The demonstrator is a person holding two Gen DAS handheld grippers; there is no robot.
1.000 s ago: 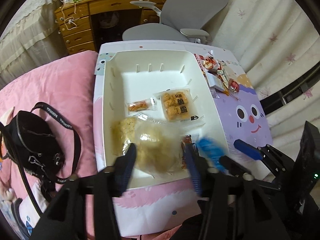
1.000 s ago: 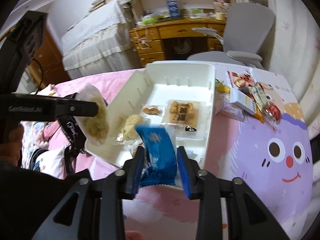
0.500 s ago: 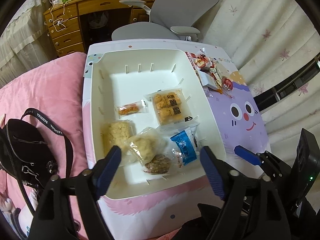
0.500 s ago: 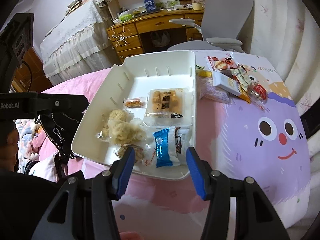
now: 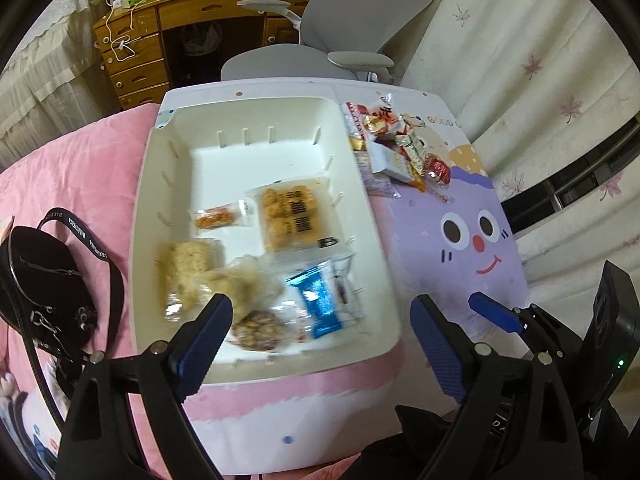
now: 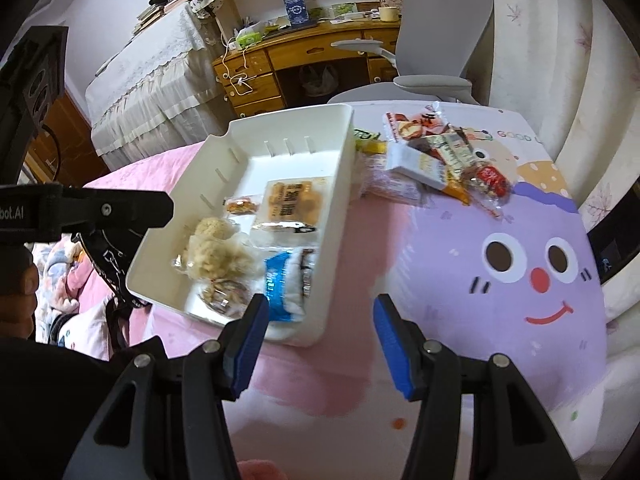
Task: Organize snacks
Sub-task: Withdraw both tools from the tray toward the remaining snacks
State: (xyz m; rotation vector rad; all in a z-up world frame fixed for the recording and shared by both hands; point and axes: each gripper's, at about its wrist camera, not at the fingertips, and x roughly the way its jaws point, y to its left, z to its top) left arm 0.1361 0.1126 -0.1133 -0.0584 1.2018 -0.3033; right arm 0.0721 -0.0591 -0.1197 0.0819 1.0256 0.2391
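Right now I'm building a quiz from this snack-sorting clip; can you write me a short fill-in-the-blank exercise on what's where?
1. The blue foil snack packet lies inside the white plastic ____.
2. The loose pile of unsorted wrapped snacks sits on the table beside the white plastic tray, on the side toward the ____ cartoon face.
3. Both the left claw and the right claw hold ____.

Missing words: tray; purple; nothing

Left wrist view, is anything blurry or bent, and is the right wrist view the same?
Left wrist view: fisheye bends the white tray edges; near snacks like the blue packet look smeared. Right wrist view: same curved distortion, dark corners, blue packet also soft.
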